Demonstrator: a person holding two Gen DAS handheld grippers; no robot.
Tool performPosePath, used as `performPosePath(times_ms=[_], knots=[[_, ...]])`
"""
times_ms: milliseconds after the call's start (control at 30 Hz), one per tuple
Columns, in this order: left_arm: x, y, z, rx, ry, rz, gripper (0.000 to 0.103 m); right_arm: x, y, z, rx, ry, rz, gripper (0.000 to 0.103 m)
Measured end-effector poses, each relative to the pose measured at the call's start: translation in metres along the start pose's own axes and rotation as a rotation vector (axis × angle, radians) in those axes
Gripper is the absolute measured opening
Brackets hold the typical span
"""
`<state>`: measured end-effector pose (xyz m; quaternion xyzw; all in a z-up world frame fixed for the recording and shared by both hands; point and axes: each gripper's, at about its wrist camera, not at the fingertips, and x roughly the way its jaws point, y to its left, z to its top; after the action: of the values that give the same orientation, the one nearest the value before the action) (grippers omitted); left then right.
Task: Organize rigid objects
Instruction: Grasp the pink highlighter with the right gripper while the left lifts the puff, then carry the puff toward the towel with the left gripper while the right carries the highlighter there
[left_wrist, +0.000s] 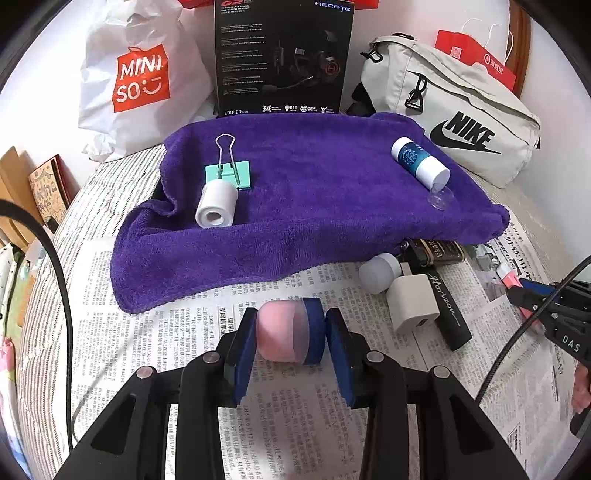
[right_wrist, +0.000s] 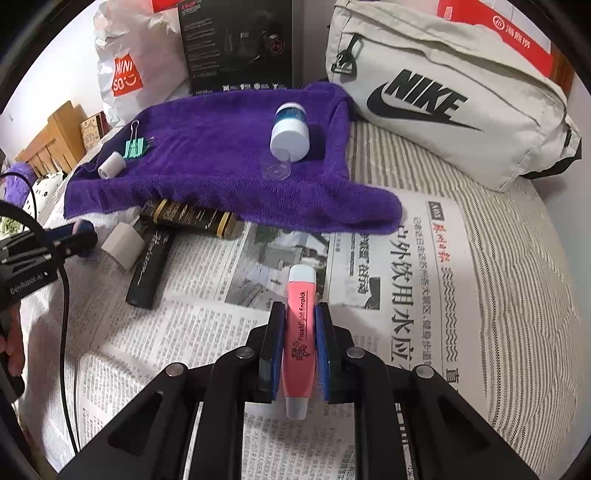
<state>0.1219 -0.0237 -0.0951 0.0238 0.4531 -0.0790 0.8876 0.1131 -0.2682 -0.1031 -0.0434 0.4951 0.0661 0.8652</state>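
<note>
My left gripper is shut on a short pink object with a dark blue end, just above the newspaper. In the right wrist view, my right gripper is shut on a pink flashlight earpick with white ends, which lies lengthwise between the pads. A purple towel behind holds a mint binder clip, a white roll, a blue-and-white bottle on its side and a clear cap. Loose at the towel's front edge lie a white charger cube, a black tube, a white-capped item and a black-and-gold item.
Along the back stand a white Miniso bag, a black headset box, a grey Nike bag and a red paper bag. Striped bedding lies under the newspaper. A cable hangs at the left. A hand holds the left gripper.
</note>
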Motion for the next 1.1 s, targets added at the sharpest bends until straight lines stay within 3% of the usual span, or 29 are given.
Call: performPosePath(times_ms=[333,667,1100], knots=[[0.008,-0.004,-0.002,0.018,0.009,0.021,0.035,0.001,0.001,-0.002,-0.006,-0.015,-0.002,0.017],[-0.004,0.005,-0.003,-0.024,-0.01,-0.036,0.035,-0.005,-0.003,0.001,0.014,-0.01,0.033,0.016],[-0.017,0.006,0.012,-0.032,-0.03,-0.03,0.035,-0.018,-0.001,0.015,-0.007,-0.036,0.062,0.016]])
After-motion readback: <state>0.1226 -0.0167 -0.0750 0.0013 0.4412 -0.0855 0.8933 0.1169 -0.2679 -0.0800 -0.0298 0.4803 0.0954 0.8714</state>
